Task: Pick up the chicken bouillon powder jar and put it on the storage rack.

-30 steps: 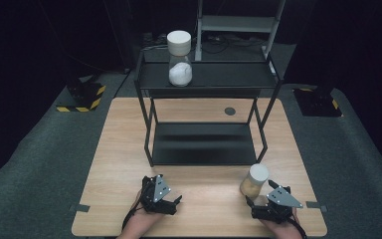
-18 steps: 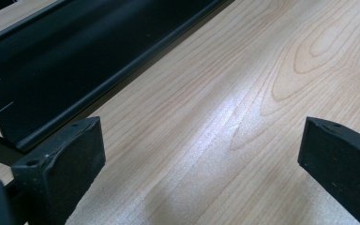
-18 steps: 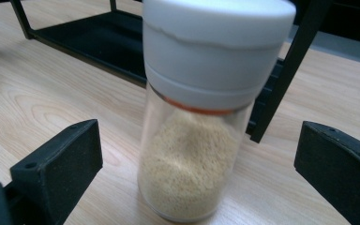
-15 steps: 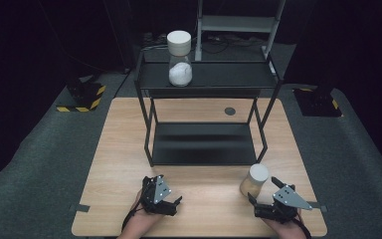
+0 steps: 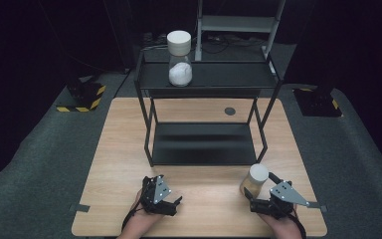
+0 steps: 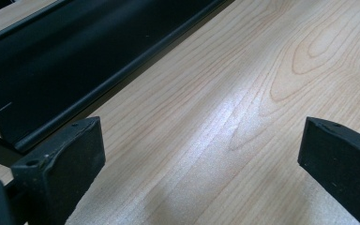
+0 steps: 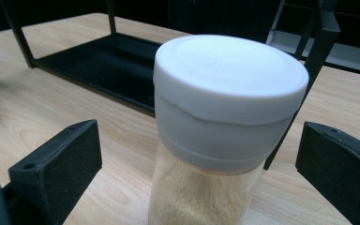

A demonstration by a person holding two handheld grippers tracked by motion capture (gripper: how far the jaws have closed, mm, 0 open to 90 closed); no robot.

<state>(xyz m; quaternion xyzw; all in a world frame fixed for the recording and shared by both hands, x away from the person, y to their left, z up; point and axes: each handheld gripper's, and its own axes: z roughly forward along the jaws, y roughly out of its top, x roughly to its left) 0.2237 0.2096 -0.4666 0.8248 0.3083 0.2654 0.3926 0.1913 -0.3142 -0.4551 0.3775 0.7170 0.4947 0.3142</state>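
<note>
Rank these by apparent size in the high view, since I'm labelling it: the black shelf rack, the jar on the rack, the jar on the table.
1. Black shelf rack, clearly largest.
2. Jar on the rack.
3. Jar on the table, somewhat smaller; their distances from the camera differ, so true sizes stay unsure.

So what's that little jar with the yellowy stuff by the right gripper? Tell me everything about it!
The small jar has a clear body, glass or plastic, hard to tell, holding pale tan powder or grains. Its wide, round white lid looks like plastic and is on. It stands upright on the wooden table, just in front of the black rack's right front leg. The right gripper sits right behind it with its jaws open, one on each side, not touching it. Only the table touches it.
</note>
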